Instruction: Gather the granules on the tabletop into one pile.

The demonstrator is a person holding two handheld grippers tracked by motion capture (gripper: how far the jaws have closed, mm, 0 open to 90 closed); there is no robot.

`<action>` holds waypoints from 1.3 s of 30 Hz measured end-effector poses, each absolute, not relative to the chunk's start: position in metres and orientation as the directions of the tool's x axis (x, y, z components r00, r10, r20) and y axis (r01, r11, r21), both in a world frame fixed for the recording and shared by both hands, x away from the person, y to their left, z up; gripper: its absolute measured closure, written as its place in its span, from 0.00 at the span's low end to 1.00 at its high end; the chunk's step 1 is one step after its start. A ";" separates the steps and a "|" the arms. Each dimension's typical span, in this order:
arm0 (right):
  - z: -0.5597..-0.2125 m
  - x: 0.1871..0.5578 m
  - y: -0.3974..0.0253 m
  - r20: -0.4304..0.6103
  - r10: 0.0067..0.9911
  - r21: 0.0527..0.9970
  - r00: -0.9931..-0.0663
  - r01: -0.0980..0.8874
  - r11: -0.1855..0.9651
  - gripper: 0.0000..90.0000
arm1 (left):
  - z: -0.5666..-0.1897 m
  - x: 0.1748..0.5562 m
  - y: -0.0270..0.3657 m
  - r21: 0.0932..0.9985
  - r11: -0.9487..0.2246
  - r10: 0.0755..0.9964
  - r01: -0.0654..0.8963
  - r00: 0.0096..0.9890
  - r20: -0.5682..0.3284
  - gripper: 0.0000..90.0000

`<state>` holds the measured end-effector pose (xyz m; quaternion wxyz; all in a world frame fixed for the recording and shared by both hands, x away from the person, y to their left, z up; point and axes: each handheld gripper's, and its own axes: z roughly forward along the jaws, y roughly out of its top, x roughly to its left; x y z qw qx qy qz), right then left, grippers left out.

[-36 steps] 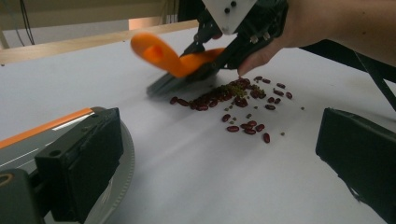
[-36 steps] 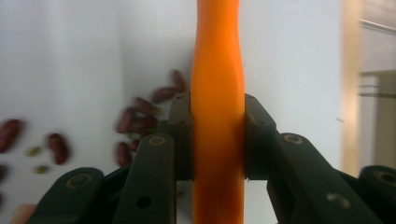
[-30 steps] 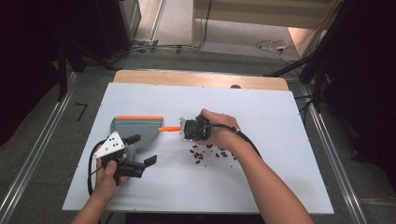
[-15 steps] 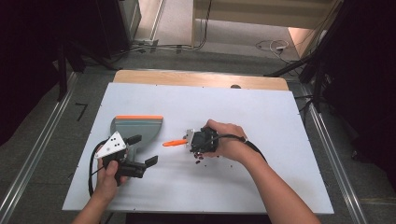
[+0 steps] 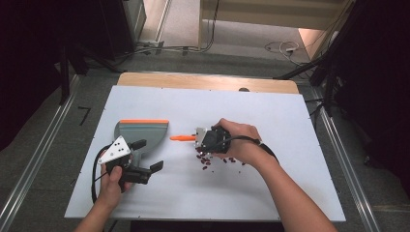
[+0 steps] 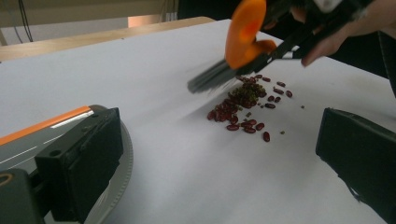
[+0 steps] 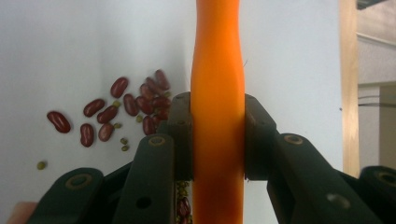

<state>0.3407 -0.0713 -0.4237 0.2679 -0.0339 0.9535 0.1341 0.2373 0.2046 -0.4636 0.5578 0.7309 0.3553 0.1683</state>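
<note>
A white table point(image 5: 290, 183) stands on a grey floor. The right gripper point(image 5: 211, 139) squeezes an orange brush point(image 7: 218, 116) by its handle, right over a small heap of red beans point(image 6: 243, 105). The left gripper point(image 5: 140, 162) is open and holds nothing, just beside a grey dustpan point(image 5: 145, 133).

No legible text or markings

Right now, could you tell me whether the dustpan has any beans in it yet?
Empty, as far as it shows: the dustpan looks bare grey inside, and the beans lie scattered on the table under the brush.
</note>
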 end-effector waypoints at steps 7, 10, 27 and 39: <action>-0.387 0.345 -0.077 -0.259 0.218 0.389 -0.941 0.105 0.915 0.76 | -0.463 0.238 0.207 0.936 -0.117 0.710 0.332 0.687 -0.154 0.02; -0.387 0.340 -0.074 -0.189 0.257 0.400 -0.948 0.165 0.901 0.76 | -0.463 0.237 0.207 0.937 -0.115 0.711 0.330 0.686 -0.154 0.02; -0.435 0.355 -0.048 0.289 0.382 0.297 -0.878 0.462 0.836 0.76 | -0.462 0.237 0.208 0.938 -0.114 0.710 0.327 0.687 -0.154 0.02; -0.451 0.391 -0.071 0.306 0.492 0.321 -0.815 0.575 0.753 0.75 | -0.462 0.237 0.208 0.938 -0.110 0.711 0.328 0.686 -0.156 0.02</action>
